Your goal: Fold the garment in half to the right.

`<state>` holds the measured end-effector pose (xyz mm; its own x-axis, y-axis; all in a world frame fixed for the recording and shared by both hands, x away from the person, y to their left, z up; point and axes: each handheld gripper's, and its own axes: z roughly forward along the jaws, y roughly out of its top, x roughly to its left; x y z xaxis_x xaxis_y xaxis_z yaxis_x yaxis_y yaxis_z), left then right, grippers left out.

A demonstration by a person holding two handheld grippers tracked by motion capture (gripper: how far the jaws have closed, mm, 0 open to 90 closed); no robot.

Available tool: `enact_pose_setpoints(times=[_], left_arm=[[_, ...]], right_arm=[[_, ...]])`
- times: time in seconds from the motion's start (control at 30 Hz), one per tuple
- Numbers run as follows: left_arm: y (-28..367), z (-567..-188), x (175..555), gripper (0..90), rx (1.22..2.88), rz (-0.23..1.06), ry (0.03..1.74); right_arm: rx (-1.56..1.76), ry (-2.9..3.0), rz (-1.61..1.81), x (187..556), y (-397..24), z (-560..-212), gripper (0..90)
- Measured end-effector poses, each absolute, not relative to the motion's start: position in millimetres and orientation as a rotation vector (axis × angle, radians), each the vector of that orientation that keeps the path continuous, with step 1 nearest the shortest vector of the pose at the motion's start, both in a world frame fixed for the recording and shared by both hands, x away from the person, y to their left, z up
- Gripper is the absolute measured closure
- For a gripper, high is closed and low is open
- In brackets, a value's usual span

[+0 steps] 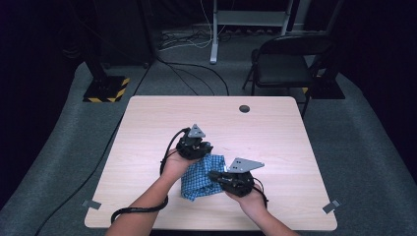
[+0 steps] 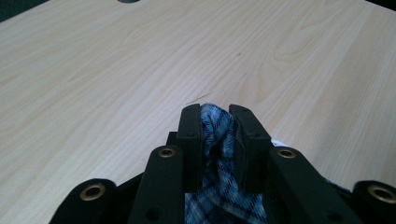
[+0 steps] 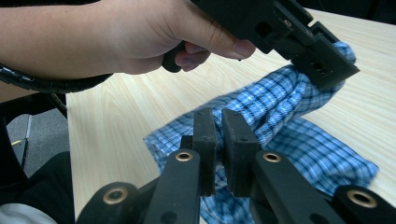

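Pinching the blue checked cloth (image 1: 199,177) near the table's (image 1: 147,147) front edge, the left gripper (image 2: 217,122) clamps one bunched corner and the right gripper (image 3: 219,135) another fold, so uneven pulling could slip a thin edge free.

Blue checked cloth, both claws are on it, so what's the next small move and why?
Probably draw the two claws apart to spread it. The left claw pinches a bunched edge of the blue checked cloth, the right claw grips another part, and the rest lies crumpled on the pale wooden table.
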<state>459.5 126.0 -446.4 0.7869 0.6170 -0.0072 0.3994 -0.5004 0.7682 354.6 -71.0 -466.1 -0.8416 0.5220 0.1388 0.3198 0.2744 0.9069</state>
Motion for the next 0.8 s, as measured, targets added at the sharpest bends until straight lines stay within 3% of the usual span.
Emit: enact_pose_setpoints(times=[0.47,0.8], left_arm=[[110,-468,466,72.4,2.194,0.309,0.785],[113,-459,469,51.9,2.147,0.293,0.81]], right_arm=[[0.851,2.395,1.564,360,-89,-485,79.9],[0.913,2.353,1.529,355,-104,-486,68.7]])
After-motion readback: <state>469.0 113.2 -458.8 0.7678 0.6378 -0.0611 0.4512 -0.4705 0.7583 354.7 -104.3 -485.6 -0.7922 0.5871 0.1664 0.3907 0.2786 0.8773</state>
